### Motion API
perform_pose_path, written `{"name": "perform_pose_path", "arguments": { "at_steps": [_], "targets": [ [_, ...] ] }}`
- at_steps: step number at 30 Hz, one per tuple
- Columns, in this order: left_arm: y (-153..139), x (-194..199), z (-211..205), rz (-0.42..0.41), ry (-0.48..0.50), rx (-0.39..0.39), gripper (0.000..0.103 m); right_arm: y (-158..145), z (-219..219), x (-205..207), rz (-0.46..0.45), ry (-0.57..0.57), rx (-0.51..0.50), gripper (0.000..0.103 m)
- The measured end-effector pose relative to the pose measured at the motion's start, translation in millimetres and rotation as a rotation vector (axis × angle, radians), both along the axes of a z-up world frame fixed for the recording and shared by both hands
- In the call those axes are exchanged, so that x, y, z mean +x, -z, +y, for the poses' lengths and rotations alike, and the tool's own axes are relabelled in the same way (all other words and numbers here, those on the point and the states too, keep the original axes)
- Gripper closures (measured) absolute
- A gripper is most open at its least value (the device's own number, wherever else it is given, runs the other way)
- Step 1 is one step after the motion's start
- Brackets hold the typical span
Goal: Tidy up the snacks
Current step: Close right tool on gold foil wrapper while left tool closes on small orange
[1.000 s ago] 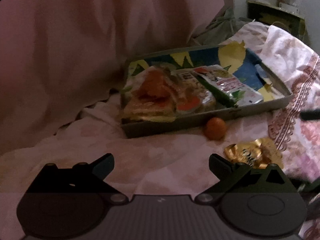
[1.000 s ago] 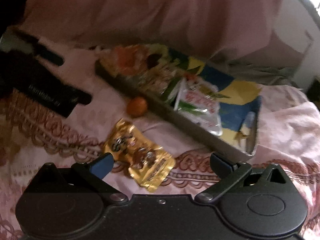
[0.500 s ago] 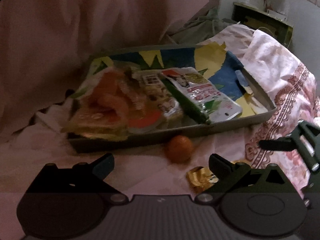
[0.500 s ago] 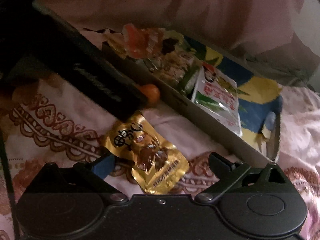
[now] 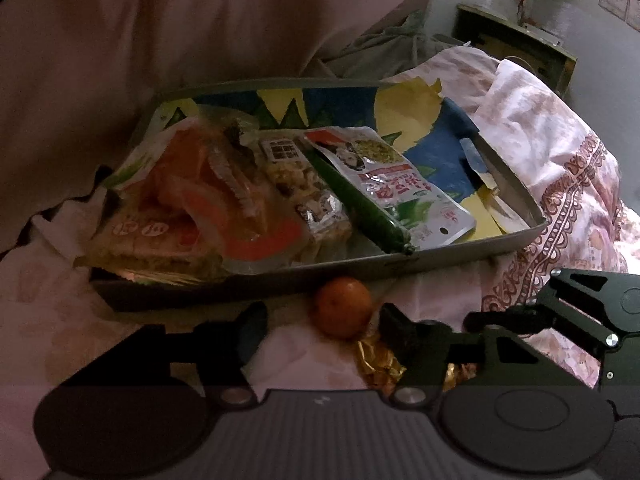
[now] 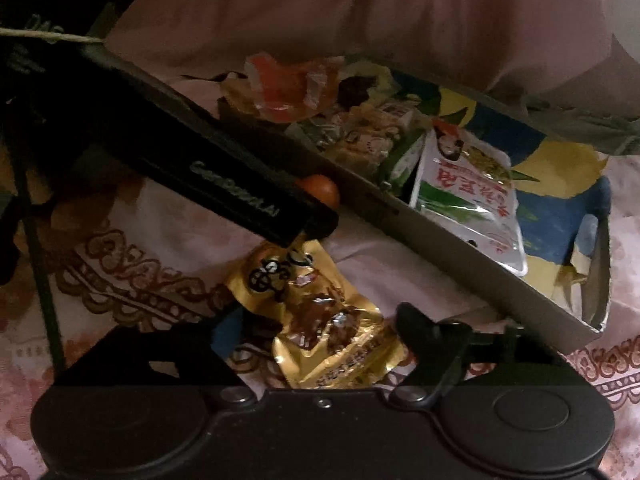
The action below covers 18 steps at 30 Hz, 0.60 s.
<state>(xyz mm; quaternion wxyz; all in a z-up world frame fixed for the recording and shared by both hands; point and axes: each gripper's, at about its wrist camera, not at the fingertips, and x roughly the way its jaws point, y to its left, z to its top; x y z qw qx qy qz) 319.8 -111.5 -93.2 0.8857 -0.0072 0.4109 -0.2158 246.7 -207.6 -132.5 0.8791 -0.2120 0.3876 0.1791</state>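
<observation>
A grey tray point(image 5: 400, 266) with a blue and yellow floor lies on the bed and holds several snack packets, among them an orange bag point(image 5: 208, 204), a green stick point(image 5: 360, 204) and a white packet point(image 5: 396, 184). A small orange fruit point(image 5: 342, 308) lies on the cloth just in front of the tray. My left gripper point(image 5: 322, 330) is open with the fruit between its fingers. A gold snack packet point(image 6: 316, 316) lies on the cloth. My right gripper point(image 6: 316, 330) is open with the gold packet between its fingers. The tray point(image 6: 440, 248) and fruit point(image 6: 320, 190) also show in the right wrist view.
The bed is covered by a pink cloth with a maroon border point(image 5: 568, 208). A pink blanket point(image 5: 160, 32) rises behind the tray. A shelf point(image 5: 516, 44) stands at the far right. The left gripper's black body point(image 6: 208, 168) crosses the right wrist view.
My left gripper has moved forward and right, so the fruit now sits between its fingers. My right gripper has moved down over the gold packet. Both stay open.
</observation>
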Motion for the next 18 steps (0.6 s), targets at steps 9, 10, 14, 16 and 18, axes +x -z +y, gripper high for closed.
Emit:
{"name": "perform_pose_path", "arguments": {
  "at_steps": [9, 10, 14, 16, 18],
  "targets": [
    [0.4, -6.2, -3.7, -0.021, 0.041, 0.011, 0.065, -2.7, 2.2, -3.0, 0.039, 0.000, 0.004, 0.044],
    [0.4, -6.7, -4.3, -0.023, 0.046, 0.016, 0.065, -3.2, 1.6, -3.7, 0.043, 0.001, 0.002, 0.048],
    [-0.1, -5.8, -3.8, -0.014, 0.051, 0.023, 0.067, -6.7, 1.4, -7.5, 0.062, -0.004, -0.010, 0.060],
    [-0.2, -4.2, -4.8, -0.005, 0.046, 0.025, 0.066, -7.3, 1.8, -9.2, 0.062, -0.006, -0.023, 0.060],
    [0.7, -2.7, -6.2, -0.001, 0.048, 0.032, 0.064, -6.5, 1.6, -8.5, 0.063, 0.008, -0.016, 0.060]
  ]
}}
